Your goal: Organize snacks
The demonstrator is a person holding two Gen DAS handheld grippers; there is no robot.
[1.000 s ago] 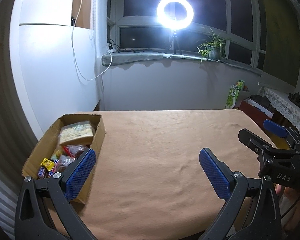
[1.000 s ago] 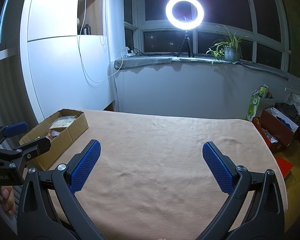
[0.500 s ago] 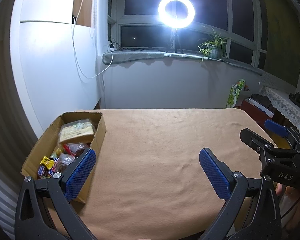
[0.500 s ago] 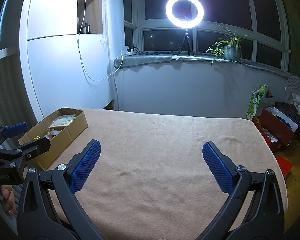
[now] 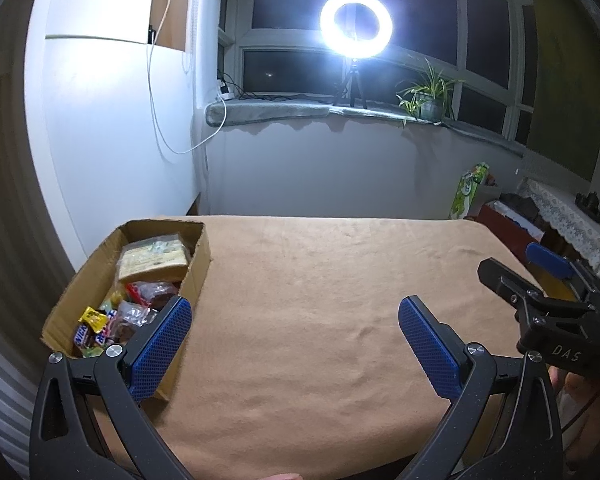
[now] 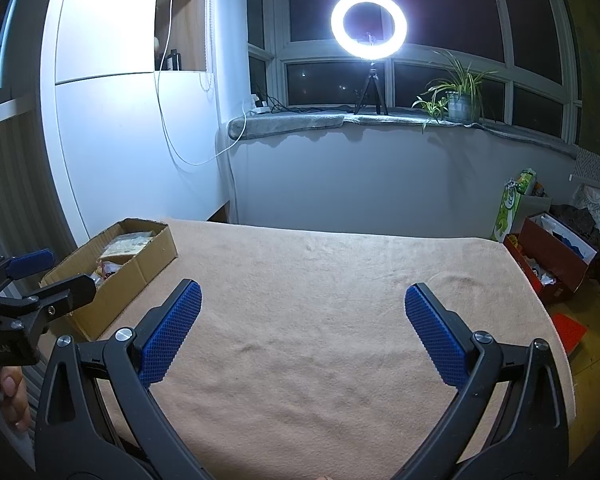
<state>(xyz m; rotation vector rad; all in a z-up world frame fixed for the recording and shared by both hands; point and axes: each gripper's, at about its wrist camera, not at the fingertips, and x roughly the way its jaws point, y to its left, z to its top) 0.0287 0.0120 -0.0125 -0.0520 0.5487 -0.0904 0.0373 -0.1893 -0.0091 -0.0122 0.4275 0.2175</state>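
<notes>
Both claws hang wide and empty over the near edge of the worktop (image 5: 320, 300), which is covered by a tan cloth. The left claw (image 5: 294, 344) sits low in its view, its left pad just in front of the near corner of the box (image 5: 198, 276); the right claw (image 6: 302, 330) frames bare cloth in the lower middle of its view.

The snacks (image 5: 128, 304) all lie in the one cardboard box at the lower left of the left view, at the left edge of the worktop. No snack shows on the cloth. So the sorting looks either not yet begun or already finished; the frames do not settle which. If it is beginning, the next move calls for the left claw to tip down into the box and close on one item, since it is the nearer.

Count: one box; two claws; one large clear bag (image 5: 154, 260) of pale biscuits at the far end of the box; a reddish wrapped pack (image 5: 156, 292) mid-box; a yellow sweet (image 5: 94, 318) and several small wrapped bars at the near end, too jumbled to number. The loose heap could shift when one piece is pulled, and crinkly wrappers may slip between the pads.
</notes>
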